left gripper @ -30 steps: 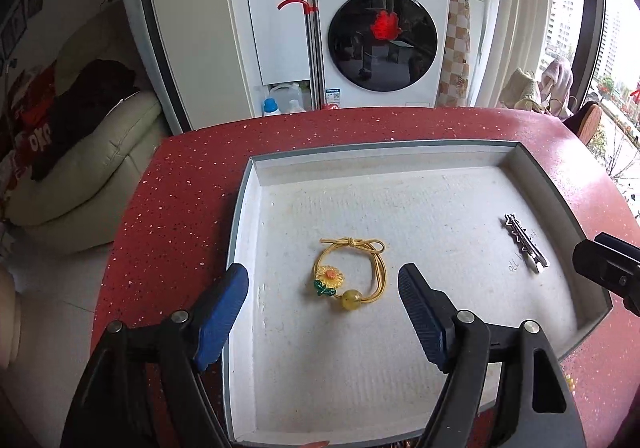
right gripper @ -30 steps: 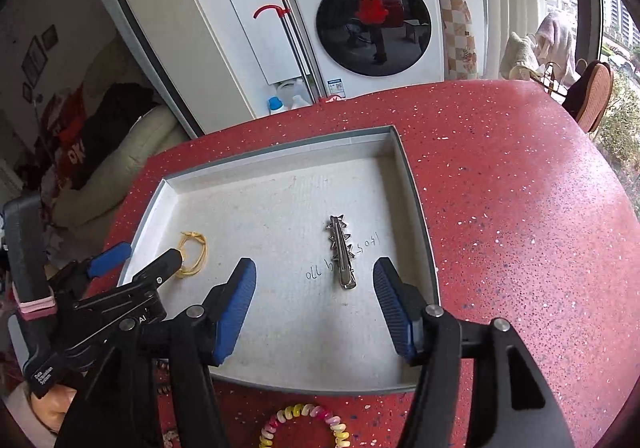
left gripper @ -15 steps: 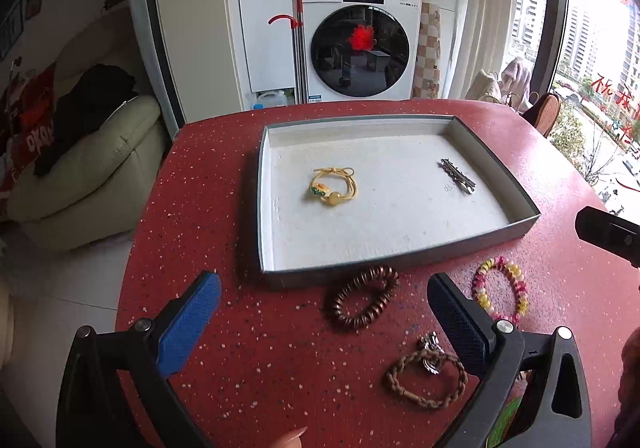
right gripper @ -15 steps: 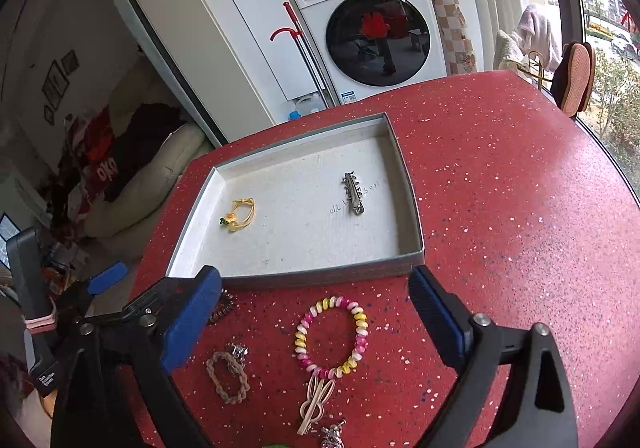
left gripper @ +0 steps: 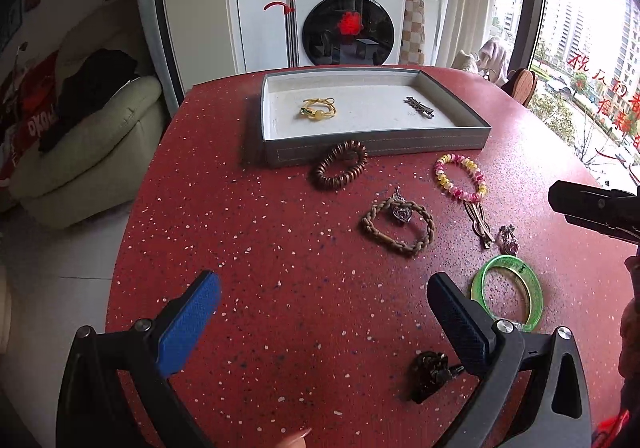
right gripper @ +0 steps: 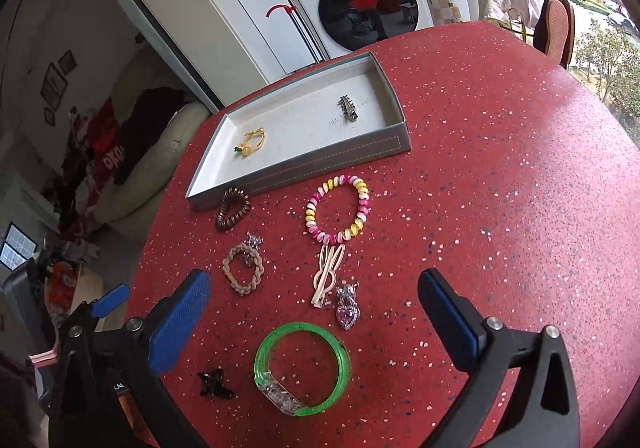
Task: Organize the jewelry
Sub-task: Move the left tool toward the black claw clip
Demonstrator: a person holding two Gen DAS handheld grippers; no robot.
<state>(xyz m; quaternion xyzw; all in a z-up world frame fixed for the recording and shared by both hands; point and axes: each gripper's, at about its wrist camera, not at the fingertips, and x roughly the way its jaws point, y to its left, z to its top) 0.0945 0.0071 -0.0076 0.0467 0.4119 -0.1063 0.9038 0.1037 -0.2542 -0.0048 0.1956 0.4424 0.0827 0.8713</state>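
Both tongs, left (left gripper: 324, 322) and right (right gripper: 314, 322), are spread wide with nothing between them, tilted down toward the surface (left gripper: 280, 248).

This is a lived-in home, an open room joining a laundry corner to a sitting area. At twelve o'clock stands a white front-loading washing machine (left gripper: 347, 30) with a dark round door, stacked beneath another appliance, and a red-handled mop (left gripper: 289, 22) leans just beside it at eleven o'clock. At nine o'clock a cream leather sofa (left gripper: 86, 152) is heaped with dark and red clothes. A round red speckled stone table (left gripper: 256, 248) fills the foreground, and at three o'clock a tall window (left gripper: 580, 48) shows apartment towers.
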